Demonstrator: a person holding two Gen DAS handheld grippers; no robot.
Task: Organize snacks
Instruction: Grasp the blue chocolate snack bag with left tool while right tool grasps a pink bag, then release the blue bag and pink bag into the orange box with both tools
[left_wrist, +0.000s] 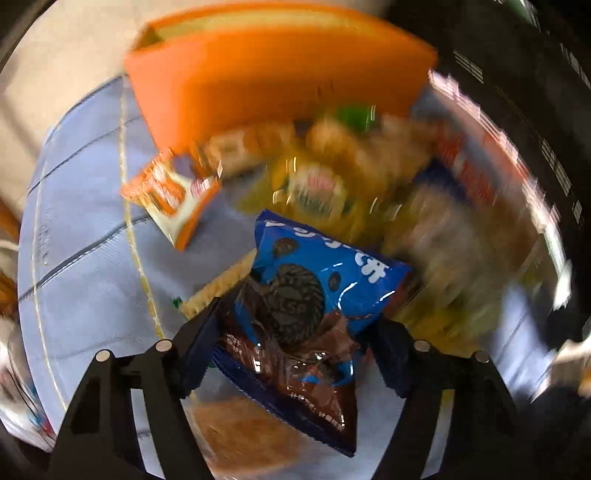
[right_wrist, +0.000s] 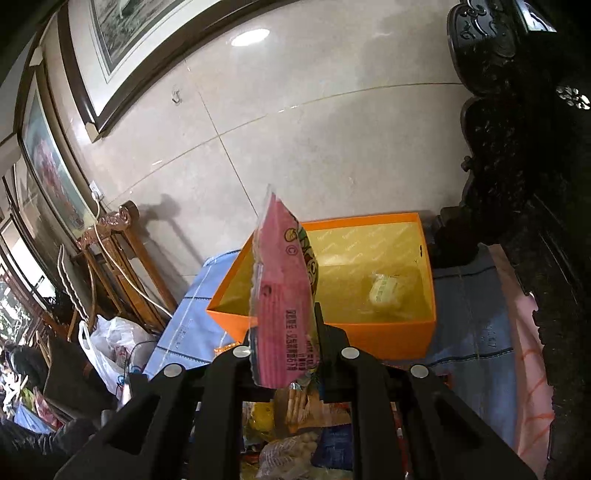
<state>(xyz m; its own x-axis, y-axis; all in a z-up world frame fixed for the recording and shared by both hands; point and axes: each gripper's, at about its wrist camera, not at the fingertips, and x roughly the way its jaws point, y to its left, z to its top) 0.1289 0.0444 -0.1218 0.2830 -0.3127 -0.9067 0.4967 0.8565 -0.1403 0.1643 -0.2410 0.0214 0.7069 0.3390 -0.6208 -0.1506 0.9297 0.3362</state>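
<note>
My left gripper (left_wrist: 295, 328) is shut on a blue cookie packet (left_wrist: 314, 291) and holds it above a blurred pile of snack packets (left_wrist: 332, 184) on the blue tablecloth (left_wrist: 85, 266). The orange box (left_wrist: 273, 70) stands behind the pile. My right gripper (right_wrist: 286, 332) is shut on a pink snack packet (right_wrist: 280, 295), held upright in front of the open orange box (right_wrist: 369, 332). One pale yellow packet (right_wrist: 384, 291) lies inside the box. More snacks (right_wrist: 295, 424) lie below the right gripper.
An orange and white packet (left_wrist: 173, 192) lies left of the pile. Dark carved furniture (right_wrist: 517, 184) stands right of the box. A wooden side table (right_wrist: 118, 258) and a white plastic bag (right_wrist: 110, 343) stand at the left by the tiled wall.
</note>
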